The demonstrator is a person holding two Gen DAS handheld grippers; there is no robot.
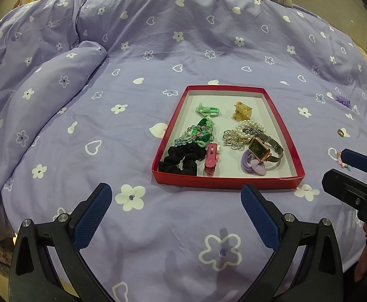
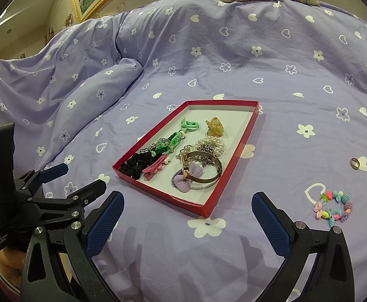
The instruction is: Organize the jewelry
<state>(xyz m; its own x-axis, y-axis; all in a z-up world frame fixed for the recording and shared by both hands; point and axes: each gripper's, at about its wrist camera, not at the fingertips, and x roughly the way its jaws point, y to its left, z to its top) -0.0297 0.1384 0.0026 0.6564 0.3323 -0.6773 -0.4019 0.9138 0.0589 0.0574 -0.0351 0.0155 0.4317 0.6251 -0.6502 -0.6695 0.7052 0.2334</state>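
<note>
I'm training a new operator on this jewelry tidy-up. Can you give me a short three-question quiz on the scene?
1. True or false: the ring already lies inside the red box.
2. Multiple choice: which item lies on the bedspread nearest the right gripper? A) the black scrunchie B) the colourful bead bracelet C) the watch
3. Fill in: both the left gripper and the right gripper are ____ and hold nothing.

Key: 1. False, it lies on the bedspread to the right of the box. 2. B. 3. open.
</note>
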